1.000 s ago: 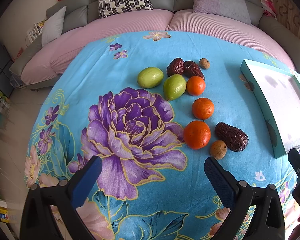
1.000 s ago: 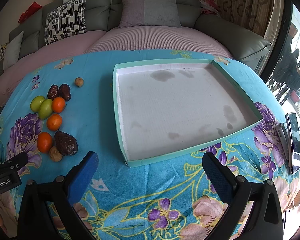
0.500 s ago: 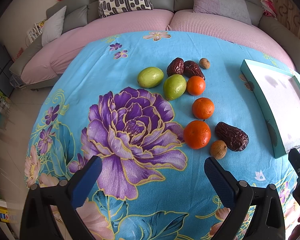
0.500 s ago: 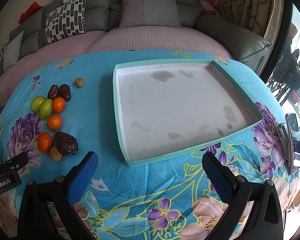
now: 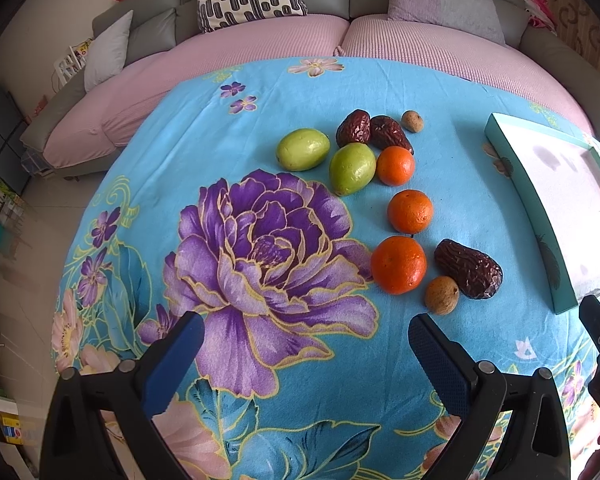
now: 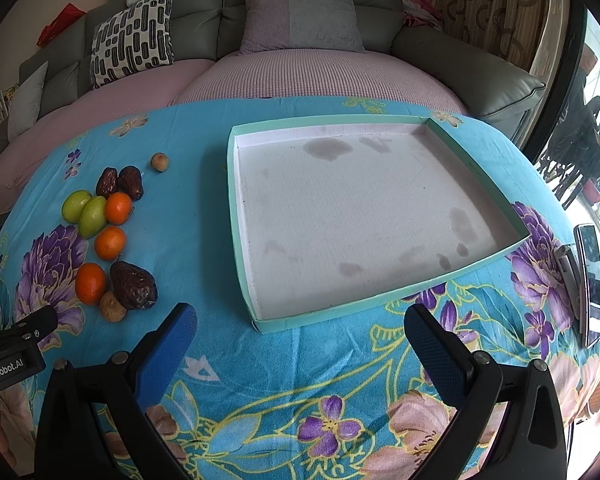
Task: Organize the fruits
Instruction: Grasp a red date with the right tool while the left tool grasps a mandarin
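Note:
Fruits lie on the flowered blue cloth: two green fruits (image 5: 303, 149), three oranges (image 5: 398, 264), three dark red dates (image 5: 468, 268) and two small brown nuts (image 5: 441, 295). The same group shows at the left of the right wrist view (image 6: 108, 242). An empty teal-rimmed tray (image 6: 242, 264) lies to their right; its edge shows in the left wrist view (image 5: 540, 240). My left gripper (image 5: 306, 360) is open and empty, just short of the nearest orange. My right gripper (image 6: 300, 344) is open and empty before the tray's near edge.
A grey sofa with pink cover (image 5: 260, 44) and cushions (image 6: 132, 40) curves behind the table. A phone (image 6: 590, 280) lies at the table's right edge. The left gripper's body (image 6: 12, 344) shows at the lower left of the right wrist view.

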`<state>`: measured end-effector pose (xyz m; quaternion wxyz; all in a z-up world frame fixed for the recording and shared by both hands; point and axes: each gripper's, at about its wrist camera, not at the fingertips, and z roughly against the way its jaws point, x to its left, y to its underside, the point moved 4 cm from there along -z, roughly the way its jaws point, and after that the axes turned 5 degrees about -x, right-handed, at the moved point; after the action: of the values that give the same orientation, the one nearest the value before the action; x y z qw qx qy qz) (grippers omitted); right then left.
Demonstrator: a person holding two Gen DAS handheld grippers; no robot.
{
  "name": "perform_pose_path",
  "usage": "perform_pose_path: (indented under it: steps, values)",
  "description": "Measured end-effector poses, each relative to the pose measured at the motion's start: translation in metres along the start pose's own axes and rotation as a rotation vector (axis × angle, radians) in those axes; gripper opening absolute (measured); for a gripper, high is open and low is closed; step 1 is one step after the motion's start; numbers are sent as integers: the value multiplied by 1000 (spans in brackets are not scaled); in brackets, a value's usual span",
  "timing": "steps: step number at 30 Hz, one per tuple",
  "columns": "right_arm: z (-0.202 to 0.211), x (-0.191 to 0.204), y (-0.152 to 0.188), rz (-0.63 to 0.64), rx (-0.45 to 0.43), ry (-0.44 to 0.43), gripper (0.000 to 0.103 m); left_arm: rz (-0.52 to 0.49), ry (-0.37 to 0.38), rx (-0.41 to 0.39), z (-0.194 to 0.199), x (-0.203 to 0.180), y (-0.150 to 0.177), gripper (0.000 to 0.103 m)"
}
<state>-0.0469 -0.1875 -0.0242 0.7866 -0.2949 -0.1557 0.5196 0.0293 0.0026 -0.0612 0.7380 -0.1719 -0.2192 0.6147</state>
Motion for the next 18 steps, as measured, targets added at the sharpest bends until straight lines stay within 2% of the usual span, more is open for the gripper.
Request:
perform_pose_path:
  steps: [7, 9, 12, 18]
  values:
    - [2, 0, -3, -7, -12, -33, 103, 5, -29, -21, 2, 3, -12, 103]
    - [6, 3, -12, -5, -48, -53, 103, 48, -44, -55, 5, 12, -26, 103]
    - [11, 16, -28, 22, -98, -92, 103, 146, -18, -90, 8, 30, -47, 103]
    - [2, 50, -53, 84, -113, -191, 103, 292, -7, -153, 1, 56, -82, 103]
